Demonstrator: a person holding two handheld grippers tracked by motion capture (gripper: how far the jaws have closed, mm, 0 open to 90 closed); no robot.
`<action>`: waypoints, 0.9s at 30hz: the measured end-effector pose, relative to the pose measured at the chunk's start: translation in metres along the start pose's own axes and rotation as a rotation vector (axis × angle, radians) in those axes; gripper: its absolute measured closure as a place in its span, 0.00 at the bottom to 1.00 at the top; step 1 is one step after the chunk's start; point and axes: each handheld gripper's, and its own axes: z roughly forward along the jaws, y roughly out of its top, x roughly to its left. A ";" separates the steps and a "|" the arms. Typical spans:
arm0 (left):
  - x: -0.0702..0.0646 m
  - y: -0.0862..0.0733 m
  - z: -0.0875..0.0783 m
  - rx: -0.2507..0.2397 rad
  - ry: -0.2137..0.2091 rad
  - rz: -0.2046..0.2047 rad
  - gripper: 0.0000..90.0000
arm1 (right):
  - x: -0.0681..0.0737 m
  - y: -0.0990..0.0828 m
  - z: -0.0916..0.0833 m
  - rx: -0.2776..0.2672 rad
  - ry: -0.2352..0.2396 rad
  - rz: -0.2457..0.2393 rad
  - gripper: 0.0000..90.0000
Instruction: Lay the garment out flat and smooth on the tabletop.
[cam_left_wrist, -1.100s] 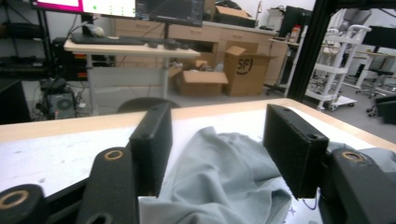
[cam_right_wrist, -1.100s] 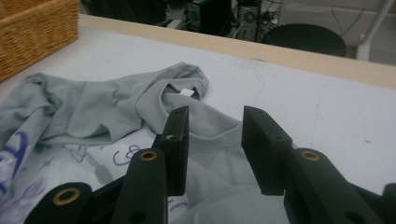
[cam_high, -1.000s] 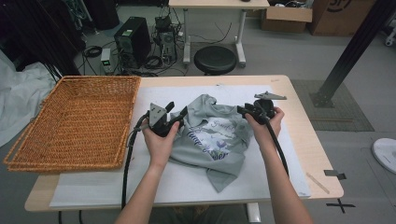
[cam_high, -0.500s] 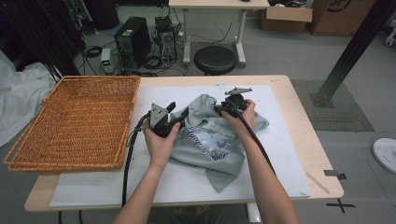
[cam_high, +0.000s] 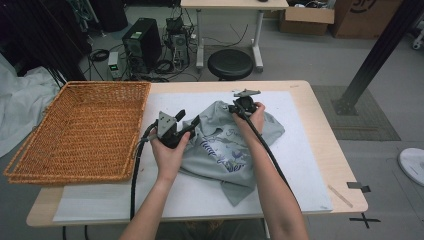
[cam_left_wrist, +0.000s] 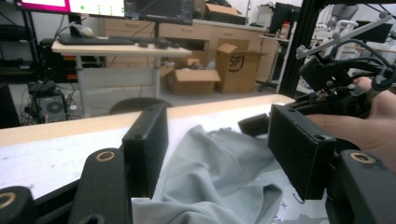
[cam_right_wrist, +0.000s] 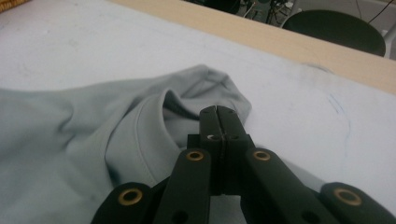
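- Wicker basket (cam_high: 80, 131) sits at the left end of the table (cam_high: 320, 125), empty, its right rim just beside the left gripper.
- Left gripper (cam_high: 186, 127) hovers over the left edge of the grey T-shirt (cam_high: 227, 150). In the left gripper view its jaws stand apart with cloth (cam_left_wrist: 215, 177) below and between them, and the pads are not pressing on it. Nothing is held here.
- The T-shirt lies crumpled on the white mat (cam_high: 295, 165) at the middle of the table, printed side up, with one corner trailing toward the near edge.
- Right gripper (cam_high: 239, 109) is at the far edge of the shirt, near the collar. Its jaws have just been closing, and in the right gripper view (cam_right_wrist: 220, 119) they meet flat with no cloth visible between the pads. Collar fold (cam_right_wrist: 154, 126) lies just to the left of the tips.
- Judgement: the step is getting a hold on the far edge, probably to spread or fold the shirt. The right grip looks empty.
- To do it well: reopen the right jaws, drop the tips onto the collar seam and pinch a single layer. Then close the left jaws on the near-left hem before lifting.
- Risk: lifting with one hold bunches the cloth further.
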 end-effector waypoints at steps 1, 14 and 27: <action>0.001 0.000 -0.001 -0.002 0.003 -0.001 0.44 | 0.001 0.002 0.003 -0.015 0.007 0.004 1.00; 0.011 0.001 -0.013 -0.023 0.054 -0.009 0.43 | 0.019 0.031 0.030 -0.070 0.151 0.018 0.86; -0.003 -0.010 -0.003 0.046 0.028 0.010 0.40 | -0.019 -0.031 -0.127 -0.125 0.049 0.082 0.66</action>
